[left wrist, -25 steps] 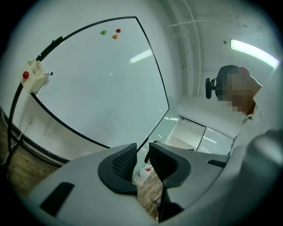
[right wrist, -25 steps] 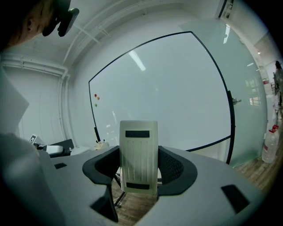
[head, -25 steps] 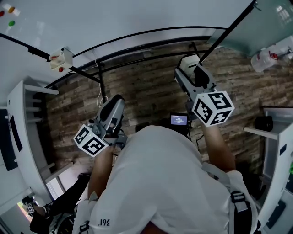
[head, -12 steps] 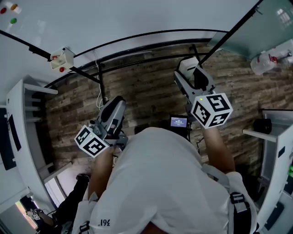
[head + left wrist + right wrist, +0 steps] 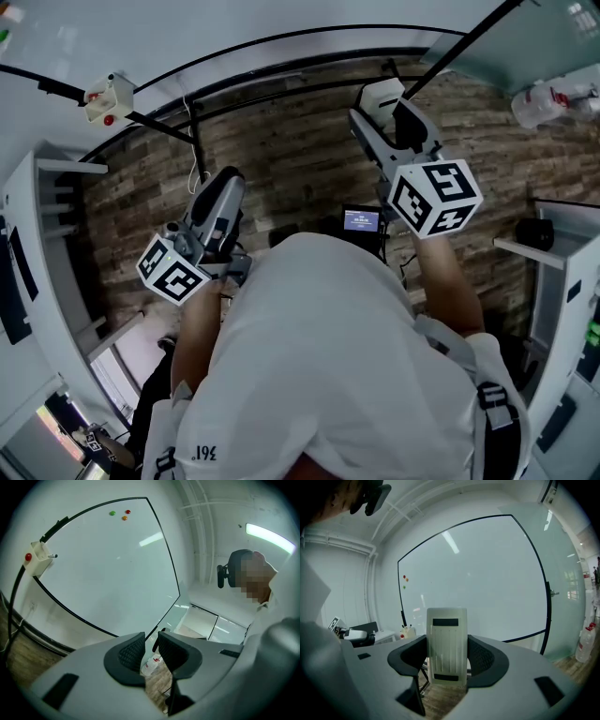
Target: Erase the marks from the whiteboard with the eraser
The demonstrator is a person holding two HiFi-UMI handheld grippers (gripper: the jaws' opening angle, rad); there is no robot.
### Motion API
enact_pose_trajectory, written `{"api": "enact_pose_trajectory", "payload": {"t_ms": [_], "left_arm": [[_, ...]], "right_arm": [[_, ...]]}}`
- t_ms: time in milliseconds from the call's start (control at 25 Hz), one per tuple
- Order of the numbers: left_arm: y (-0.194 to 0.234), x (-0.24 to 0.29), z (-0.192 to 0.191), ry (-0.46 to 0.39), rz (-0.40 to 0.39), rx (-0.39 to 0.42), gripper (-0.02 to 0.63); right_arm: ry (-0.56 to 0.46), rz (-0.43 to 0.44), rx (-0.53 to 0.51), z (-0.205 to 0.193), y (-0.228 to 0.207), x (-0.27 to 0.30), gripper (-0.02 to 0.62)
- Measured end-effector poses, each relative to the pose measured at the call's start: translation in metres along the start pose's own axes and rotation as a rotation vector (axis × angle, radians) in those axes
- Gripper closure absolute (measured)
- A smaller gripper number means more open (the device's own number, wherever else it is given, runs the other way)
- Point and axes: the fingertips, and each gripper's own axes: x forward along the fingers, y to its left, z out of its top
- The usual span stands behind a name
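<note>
Ahead, filling both gripper views: wide black-framed whiteboard (image 5: pixel 487 583). Off to the right, on the plank floor (image 5: pixel 300 178): clear spray bottle (image 5: pixel 553 98), contents impossible to tell. Clipped to the board's frame: white holder box (image 5: pixel 38 558), a red dot on its side, what look like pens poking out. Right gripper (image 5: pixel 447 654) clenched on the eraser (image 5: pixel 446 634): cream slab, ribbed back, two dark bars, upright, apart from the board. Left gripper (image 5: pixel 151 649) slightly parted, gripping nothing. Near one upper corner: three small magnets (image 5: pixel 123 514).
</note>
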Motion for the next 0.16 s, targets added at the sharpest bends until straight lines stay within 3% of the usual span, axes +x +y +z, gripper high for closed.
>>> {"api": "enact_pose_trajectory", "payload": {"t_ms": [160], "left_arm": [[-0.0004,0.0038,-0.0008,0.007,-0.005,0.003,0.529]], "right_arm": [[0.003,0.001,-0.003,-0.0003,-0.0017,0.0013,0.324]]}}
